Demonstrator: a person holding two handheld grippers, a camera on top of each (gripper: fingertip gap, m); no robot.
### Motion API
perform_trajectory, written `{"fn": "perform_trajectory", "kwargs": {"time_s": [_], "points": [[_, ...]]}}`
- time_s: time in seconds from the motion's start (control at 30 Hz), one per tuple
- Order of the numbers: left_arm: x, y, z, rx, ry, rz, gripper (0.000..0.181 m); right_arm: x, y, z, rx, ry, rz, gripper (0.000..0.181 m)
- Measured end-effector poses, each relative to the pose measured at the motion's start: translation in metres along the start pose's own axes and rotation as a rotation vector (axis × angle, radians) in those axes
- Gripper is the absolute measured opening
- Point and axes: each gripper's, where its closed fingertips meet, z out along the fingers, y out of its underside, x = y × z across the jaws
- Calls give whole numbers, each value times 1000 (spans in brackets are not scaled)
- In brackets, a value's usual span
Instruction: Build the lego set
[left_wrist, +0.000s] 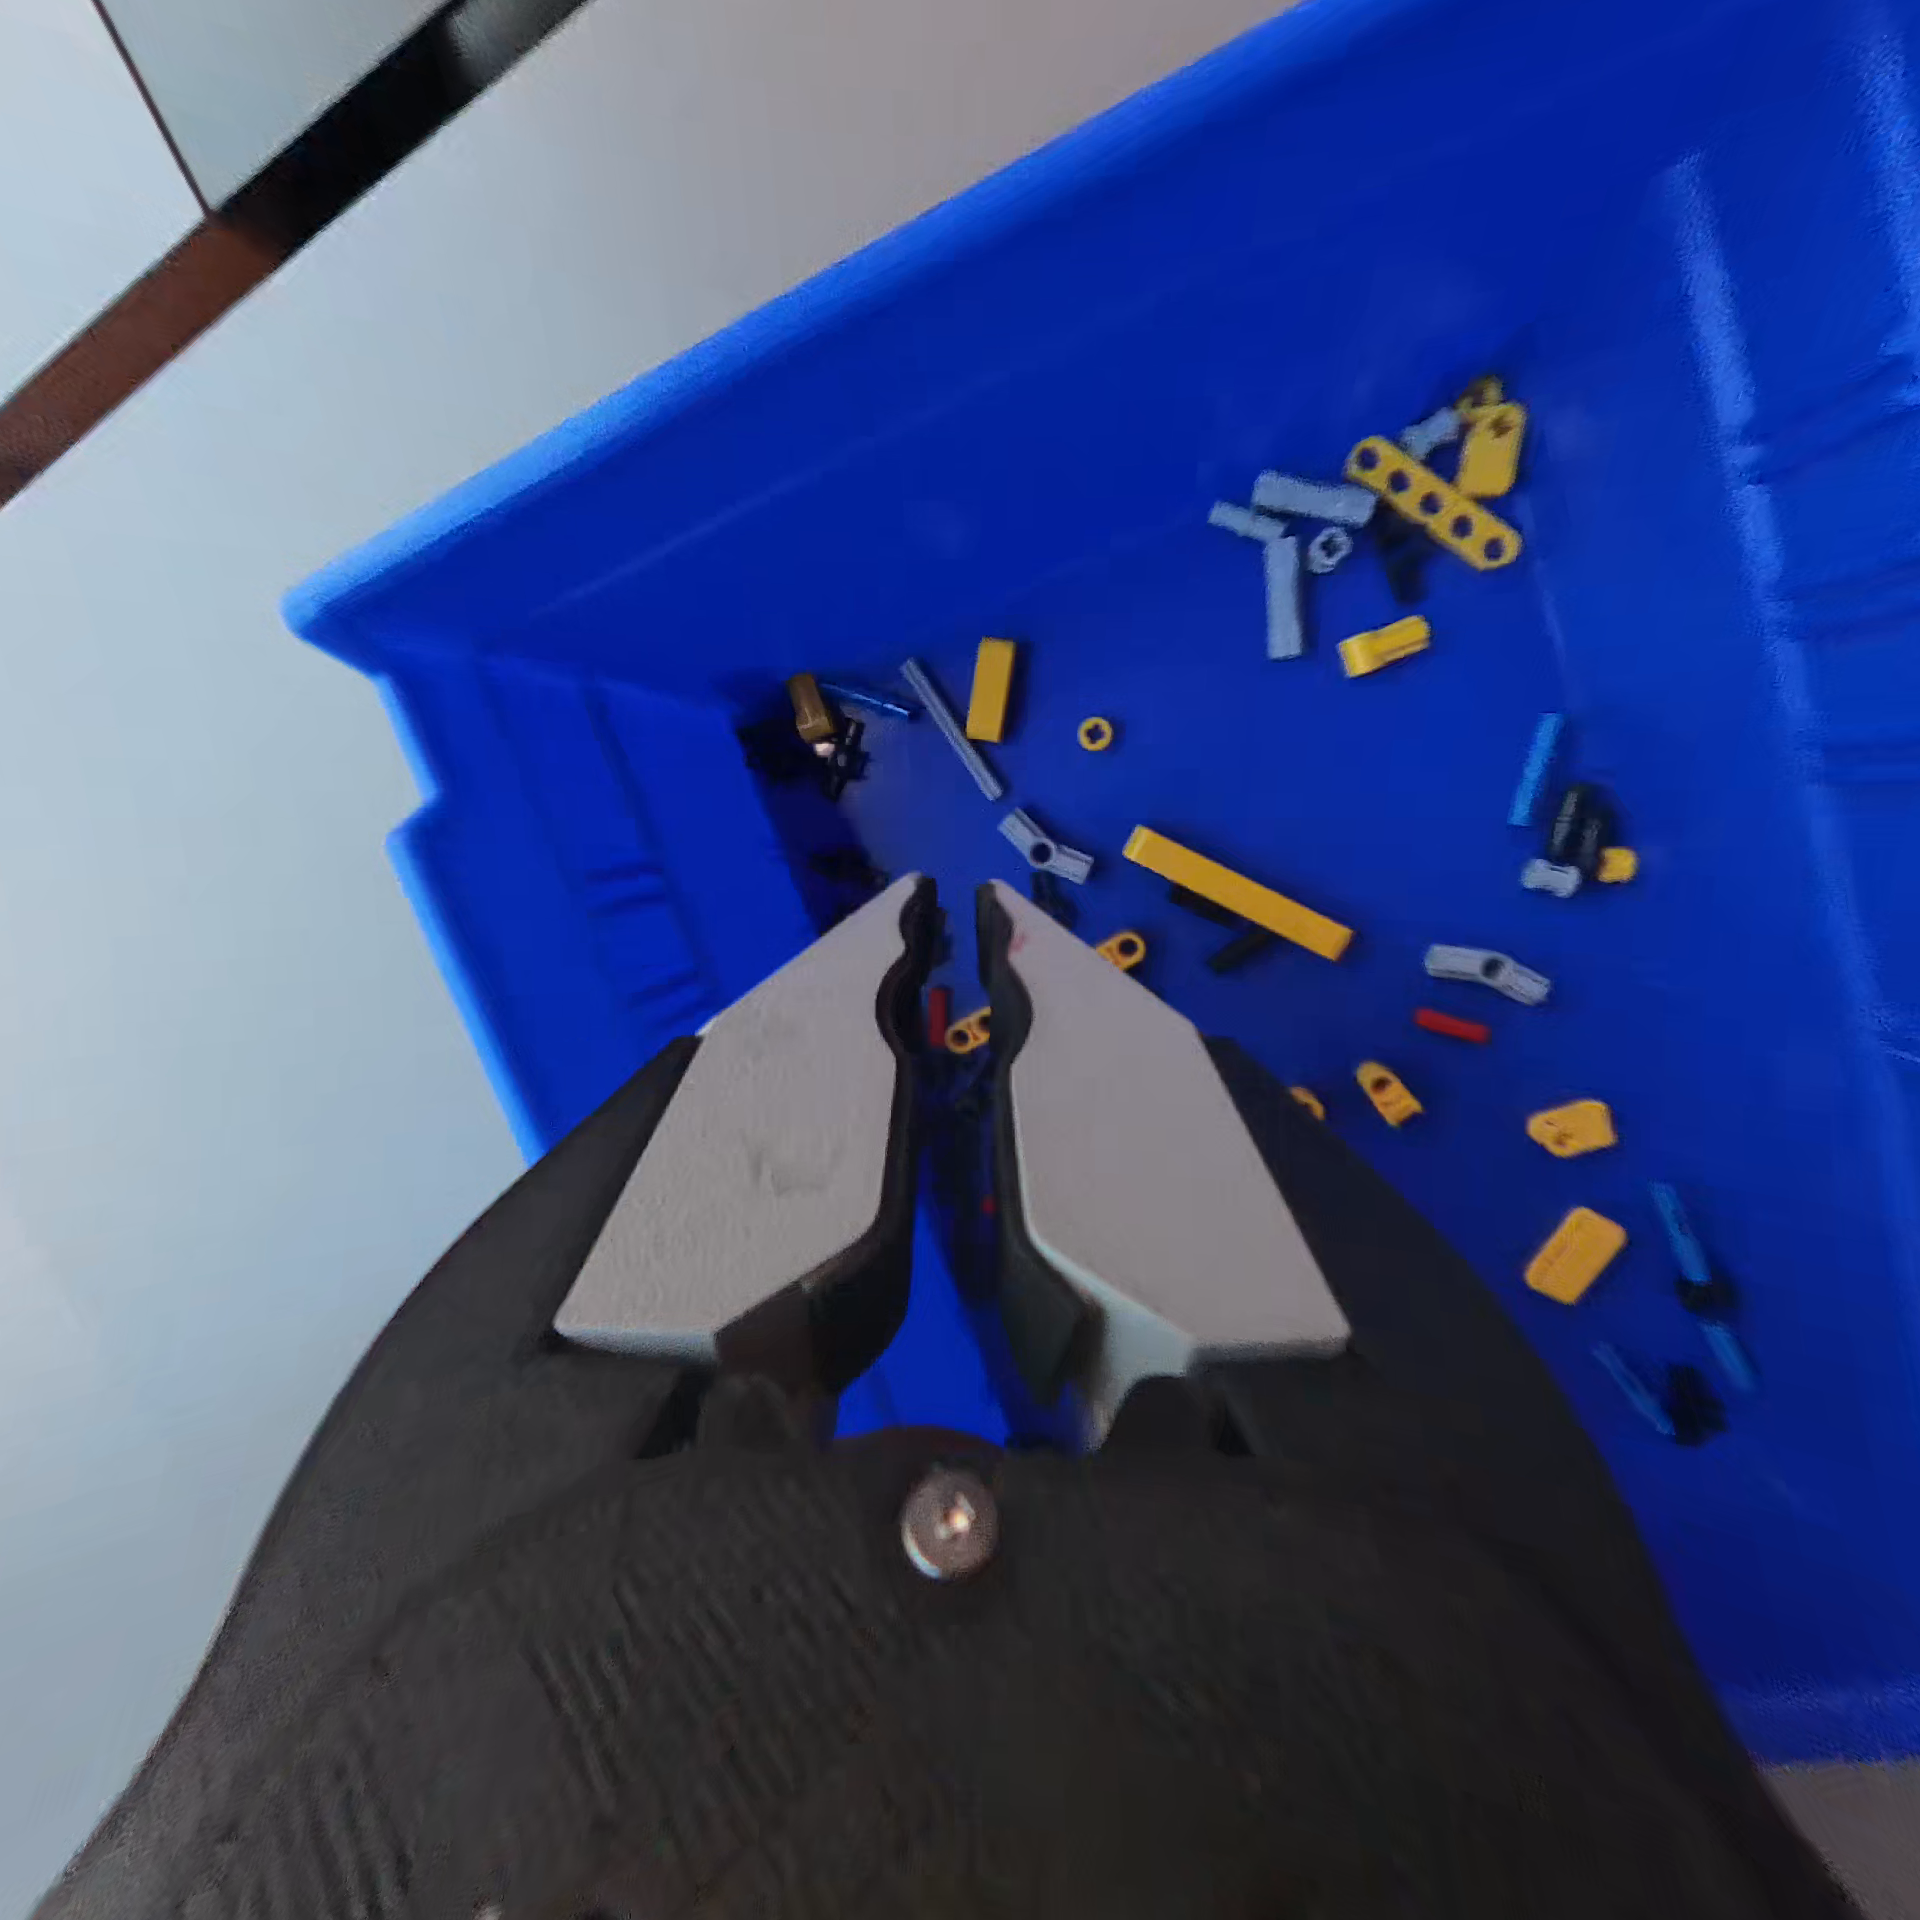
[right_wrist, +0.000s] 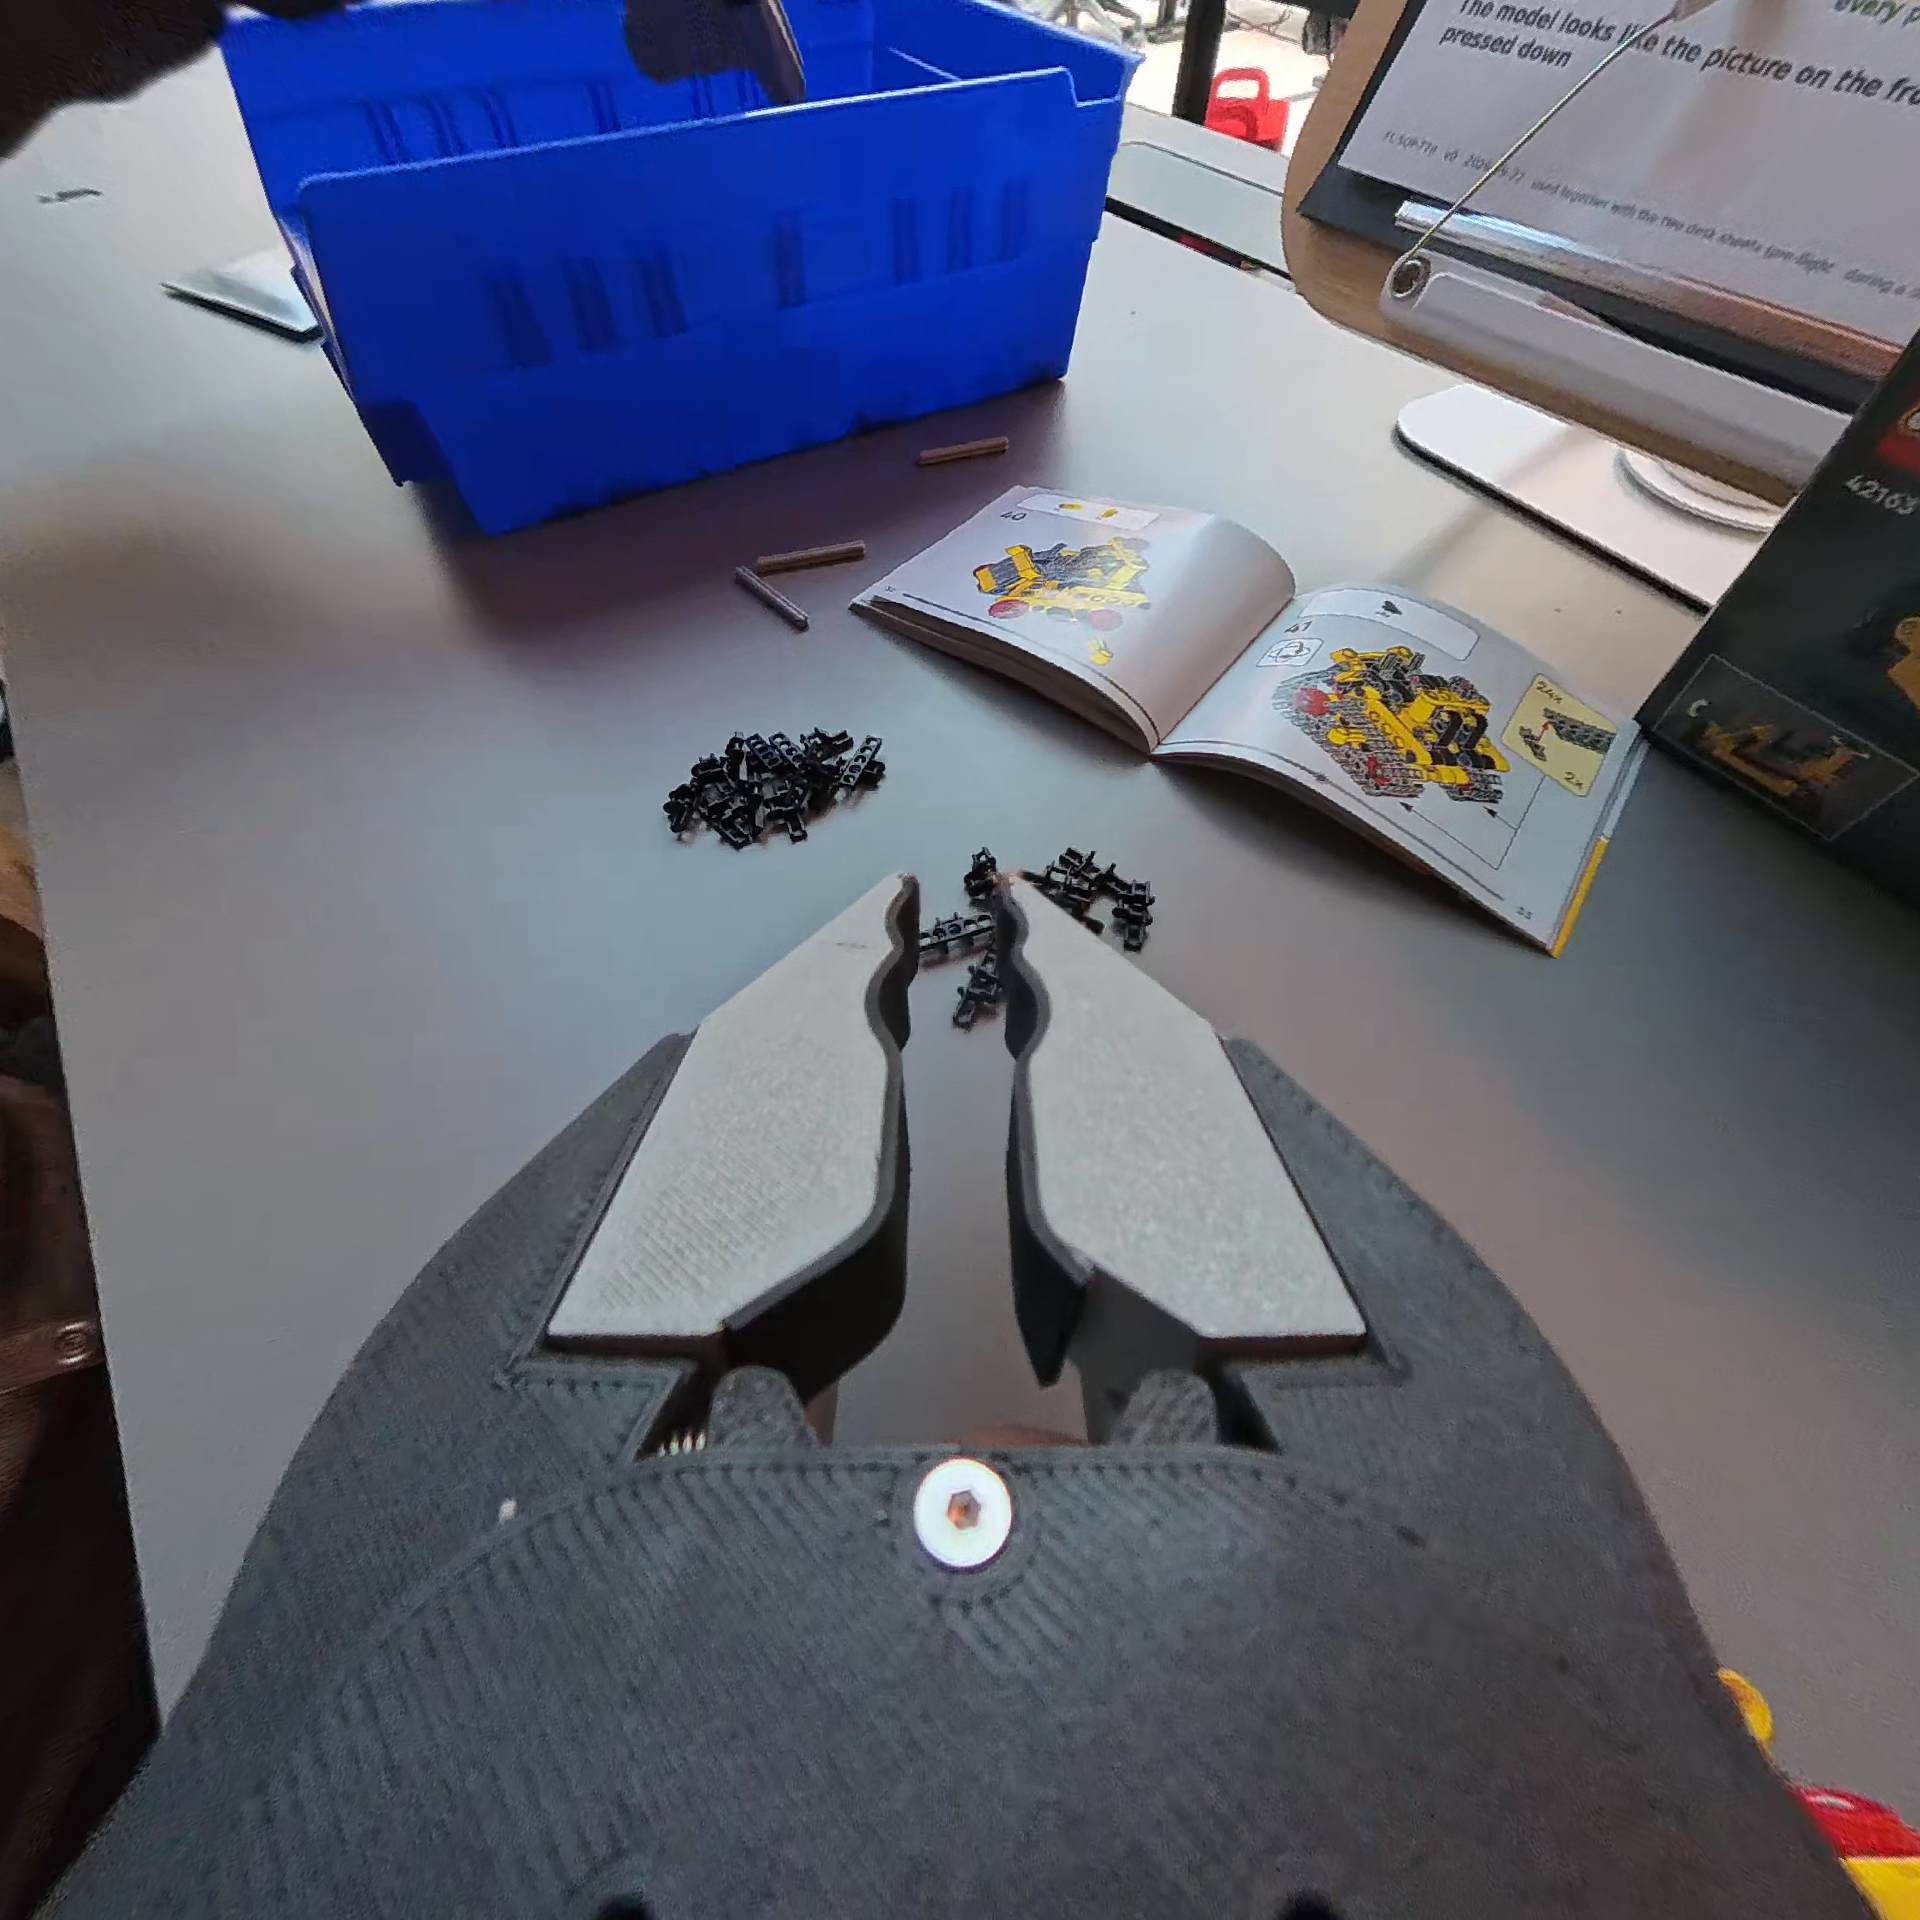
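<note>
In the left wrist view, the left gripper (left_wrist: 956, 894), its grey-faced fingers slightly apart and holding nothing, hangs over a deep blue plastic bin (left_wrist: 935, 436) filling the centre and right, its floor strewn with small yellow, grey, black and blue lego pieces (left_wrist: 1236, 891). In the right wrist view, the right gripper (right_wrist: 956, 883), fingers narrowly parted and empty, hovers at centre over loose black track links (right_wrist: 1091, 888) on a dark grey table (right_wrist: 416, 935); a second black heap (right_wrist: 774, 784) lies left of centre, an open instruction booklet (right_wrist: 1247, 675) at right.
</note>
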Motion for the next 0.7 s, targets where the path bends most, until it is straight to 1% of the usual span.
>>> {"fn": "perform_trajectory", "kwargs": {"time_s": [0.03, 0.07, 0.13, 0.27, 0.4, 0.57, 0.7], "points": [[-4, 0, 11, -51, -18, 10, 8, 0, 0, 0, 2, -3, 5, 10], [-7, -1, 19, -87, -25, 19, 10, 0, -1, 0, 5, -5, 7, 10], [-9, -4, 31, -125, -10, 45, 20, -1, 0, 0, 4, -9, 4, 10], [-19, -6, 44, -178, -31, 60, 23, -3, 2, 2, -14, -20, -14, 10], [-20, 2, 54, -245, -14, 59, 23, -5, 3, 3, -24, -26, -26, 10], [-19, -2, 58, -265, 13, 39, 21, -7, 3, 3, -26, -38, -25, 10], [-14, 6, 53, -328, 37, 49, 20, -7, 2, 2, -20, -38, -24, 10]]}}
